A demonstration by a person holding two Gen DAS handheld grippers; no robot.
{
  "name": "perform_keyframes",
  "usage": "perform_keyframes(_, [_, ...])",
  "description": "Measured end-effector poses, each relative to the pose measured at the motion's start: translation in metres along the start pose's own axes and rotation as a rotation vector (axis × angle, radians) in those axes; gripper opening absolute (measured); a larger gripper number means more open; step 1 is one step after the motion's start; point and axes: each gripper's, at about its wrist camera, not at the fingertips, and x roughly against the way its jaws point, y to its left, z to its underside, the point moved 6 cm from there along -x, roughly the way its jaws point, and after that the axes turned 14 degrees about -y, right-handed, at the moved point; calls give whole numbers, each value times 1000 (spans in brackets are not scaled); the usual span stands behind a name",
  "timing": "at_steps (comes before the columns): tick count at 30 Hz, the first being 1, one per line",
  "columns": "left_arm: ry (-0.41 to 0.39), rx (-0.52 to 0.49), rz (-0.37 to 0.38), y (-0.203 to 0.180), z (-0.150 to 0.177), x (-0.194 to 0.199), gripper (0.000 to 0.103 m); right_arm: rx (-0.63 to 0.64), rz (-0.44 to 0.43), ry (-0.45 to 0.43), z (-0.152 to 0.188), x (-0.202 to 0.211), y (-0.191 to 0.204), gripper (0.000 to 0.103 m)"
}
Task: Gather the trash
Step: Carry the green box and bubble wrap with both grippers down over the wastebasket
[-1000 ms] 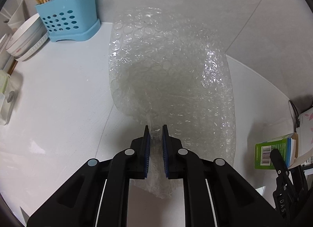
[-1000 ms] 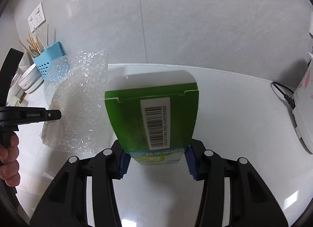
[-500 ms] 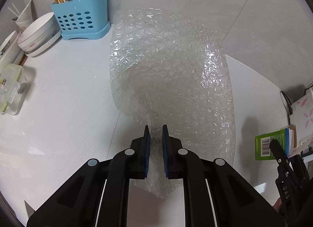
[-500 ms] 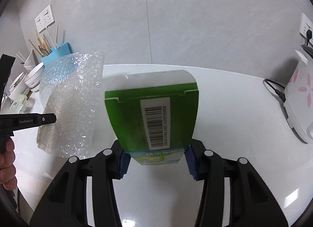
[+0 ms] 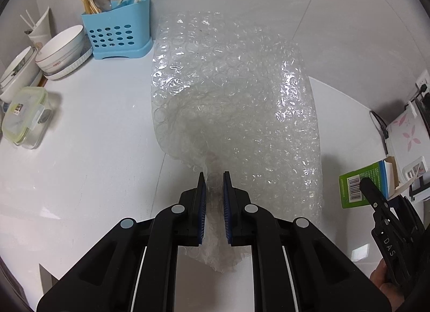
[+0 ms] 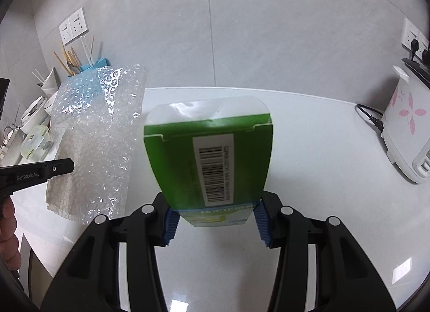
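The left gripper [image 5: 214, 177] is pinching a sheet of bubble wrap [image 5: 236, 102] between its blue pads, jaws squeezed nearly together on a bunched edge, and the sheet is hanging clear above the white counter [image 5: 94, 137], standing up in front of the camera. From the right wrist view the same sheet is showing at the left, dangling off the tip of that left gripper.

Over on the other side, the right gripper [image 6: 216, 217] is clamping a green carton [image 6: 209, 158] by its two narrow sides, pads pressing on it, barcode label facing the camera and the white top flap sticking up at the far end (the flap is looking open, though what is inside the carton cannot be seen). The carton is being held in the air over the counter, not resting on it.

Now the containers along the back left. A blue perforated utensil caddy [image 5: 118, 32] is standing against the wall, and it is holding wooden chopsticks, white chopsticks and a metal spoon, all upright. Just beside it to the left a stack of white bowls [image 5: 60, 51] is sitting on a plate; whether anything is in them cannot be told. Behind those, a white paper cup [image 5: 40, 32] is carrying a couple of white straws. Nearer the camera a clear lidded food box [image 5: 24, 115] with green clips is sitting shut, contents unclear.

At the far right of the counter a white rice cooker [image 6: 405, 134] with pink flowers is standing, its cord trailing behind.
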Motion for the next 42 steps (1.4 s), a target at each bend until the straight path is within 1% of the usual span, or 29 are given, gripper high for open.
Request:
perform_keyframes(9, [-16, -15, 20, 0, 18, 24, 10, 10, 5, -22, 6, 24, 7, 45])
perform_keyframes(16, [-16, -5, 35, 5, 35, 43, 10, 14, 12, -28, 15, 48, 13, 45])
perform_keyframes(26, [-29, -23, 64, 9, 68, 87, 10, 0, 5, -72, 27, 101, 28, 45])
perform_keyframes(36, [-36, -52, 90, 20, 112, 130, 10, 15, -13, -88, 55, 154, 45, 45])
perform_keyframes(40, [-32, -54, 104, 26, 130, 145, 10, 18, -31, -89, 73, 176, 52, 45])
perform_keyframes(42, [-29, -71, 115, 27, 141, 154, 10, 23, -43, -87, 84, 187, 56, 45])
